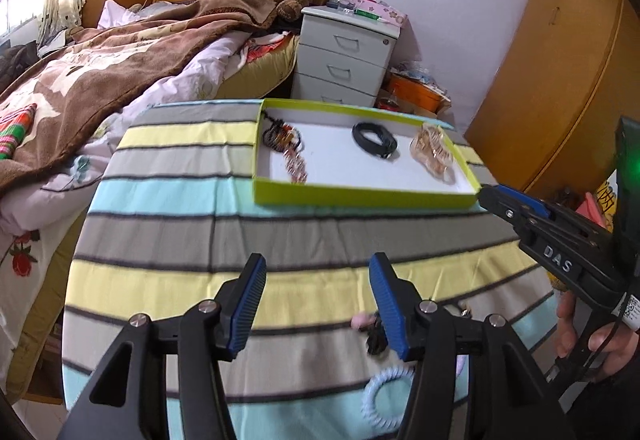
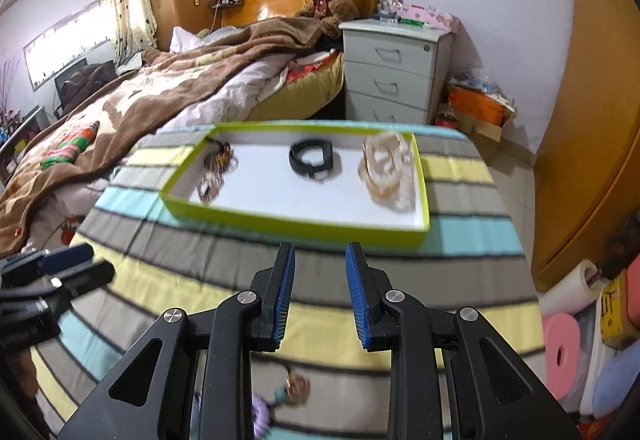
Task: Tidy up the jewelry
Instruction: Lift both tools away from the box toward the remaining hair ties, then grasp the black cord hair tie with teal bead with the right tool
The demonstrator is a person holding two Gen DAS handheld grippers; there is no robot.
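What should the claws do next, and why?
Probably lower the left claw onto the loose pieces on the striped cloth near it, like the pale blue coil ring. Both claws are empty, and the green tray already holds a beaded bunch, a black band and gold pieces. These near ones still lie outside.

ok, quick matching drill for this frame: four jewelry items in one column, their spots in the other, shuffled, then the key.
Items
1. black band
2. gold bracelets
3. dark beaded pieces
4. pale blue coil ring

Places, as seen from the left wrist view
A. left end of the green tray
B. on the striped cloth, near the left hand-held gripper
C. middle of the tray
D. right end of the tray

Pairs: 1-C, 2-D, 3-A, 4-B
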